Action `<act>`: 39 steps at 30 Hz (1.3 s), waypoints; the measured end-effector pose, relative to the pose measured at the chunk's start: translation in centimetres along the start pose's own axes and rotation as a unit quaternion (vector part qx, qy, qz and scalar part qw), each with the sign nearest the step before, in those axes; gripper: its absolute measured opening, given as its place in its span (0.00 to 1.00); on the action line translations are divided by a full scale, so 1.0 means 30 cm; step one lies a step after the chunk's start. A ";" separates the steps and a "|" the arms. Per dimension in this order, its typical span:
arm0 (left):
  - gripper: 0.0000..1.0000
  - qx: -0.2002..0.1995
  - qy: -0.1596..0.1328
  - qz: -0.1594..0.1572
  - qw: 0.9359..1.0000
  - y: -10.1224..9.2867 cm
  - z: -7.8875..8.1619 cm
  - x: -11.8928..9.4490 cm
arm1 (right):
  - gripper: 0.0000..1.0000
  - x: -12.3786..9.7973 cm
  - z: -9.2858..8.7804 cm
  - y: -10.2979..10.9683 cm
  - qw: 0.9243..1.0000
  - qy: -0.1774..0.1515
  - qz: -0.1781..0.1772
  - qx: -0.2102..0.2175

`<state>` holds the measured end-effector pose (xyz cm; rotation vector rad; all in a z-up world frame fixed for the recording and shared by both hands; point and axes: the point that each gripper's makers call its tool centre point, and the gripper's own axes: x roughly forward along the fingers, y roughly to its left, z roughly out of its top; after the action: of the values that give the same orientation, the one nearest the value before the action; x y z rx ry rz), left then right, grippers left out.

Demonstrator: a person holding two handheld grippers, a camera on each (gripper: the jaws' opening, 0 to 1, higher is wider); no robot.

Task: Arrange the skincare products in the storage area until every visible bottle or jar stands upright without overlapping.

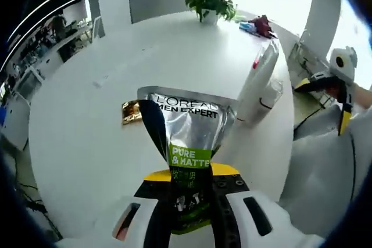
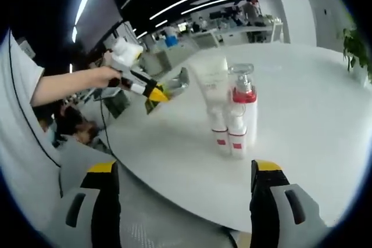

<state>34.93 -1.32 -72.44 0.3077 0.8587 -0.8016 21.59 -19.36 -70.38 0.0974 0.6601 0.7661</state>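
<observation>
My left gripper is shut on the lower end of a silver, black and green L'Oreal Men Expert tube, held above the white round table. From the right gripper view the same tube sticks out of the left gripper, which a hand holds. A white tube with a red cap stands cap down, touching a clear pump bottle with a red collar. In the left gripper view the white tube leans beside the pump bottle. My right gripper is open and holds nothing, short of the table edge.
A gold packet lies flat on the table behind the held tube. A potted plant and a red item sit at the far edge. The right gripper hovers off the table's right side. Office desks stand beyond.
</observation>
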 end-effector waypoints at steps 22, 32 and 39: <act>0.18 -0.058 -0.094 -0.007 0.994 -0.284 0.035 -0.145 | 0.75 -0.001 0.101 0.164 0.996 -0.029 0.085 -0.009; 0.18 -0.108 -0.131 -0.019 0.985 -0.401 0.032 -0.210 | 0.70 0.016 0.180 0.230 0.989 -0.068 0.127 0.014; 0.18 -0.110 -0.149 -0.025 0.982 -0.471 0.040 -0.235 | 0.65 0.014 0.241 0.252 0.983 -0.101 0.144 0.055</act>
<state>22.44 -7.96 -65.29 -0.0294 0.6663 -0.7677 21.43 -12.51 -62.48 0.3741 0.5003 0.9840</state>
